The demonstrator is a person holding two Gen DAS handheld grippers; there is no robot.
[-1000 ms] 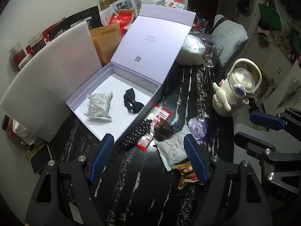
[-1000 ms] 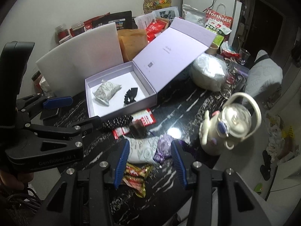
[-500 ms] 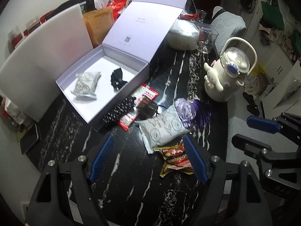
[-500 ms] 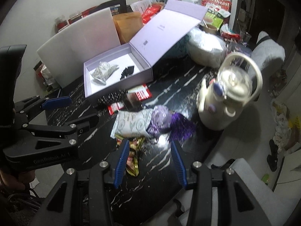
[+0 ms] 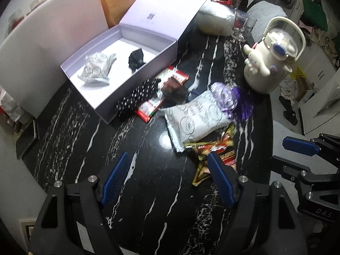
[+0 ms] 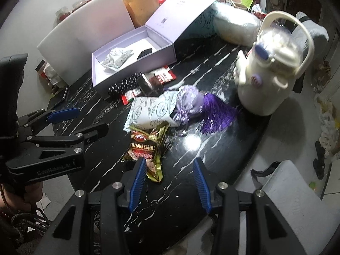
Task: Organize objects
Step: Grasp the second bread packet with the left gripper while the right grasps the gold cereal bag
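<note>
A black marble table [image 5: 148,201] with white veins carries the clutter, with a white foam board [image 5: 48,42] leaning against the wall behind it. On it stands an open lilac box [image 5: 136,85], lid [image 5: 165,10] tipped back, holding a pale snack packet [image 5: 96,69] and a small black item [image 5: 136,59]. Just in front of the box lie a black dotted pouch [image 5: 136,97] and a red wrapper [image 5: 163,93], then a larger white packet [image 5: 195,119] with a lilac sachet [image 5: 225,99] resting on its far end, and a gold-and-red cereal packet [image 6: 148,146] touching its near edge. The right wrist view shows that gold packet's whole face and the sachet's purple tassel [image 6: 216,114]; in the left view the packet is half hidden by a blue finger. The left view alone looks well into the box. A cream kettle-shaped bottle [image 5: 269,63] stands near the table's edge. The left gripper [image 5: 167,178] is spread wide and empty above bare marble; the right gripper [image 6: 167,178] is parted less widely, also empty, its left finger [image 6: 138,180] just over the gold packet's corner.
</note>
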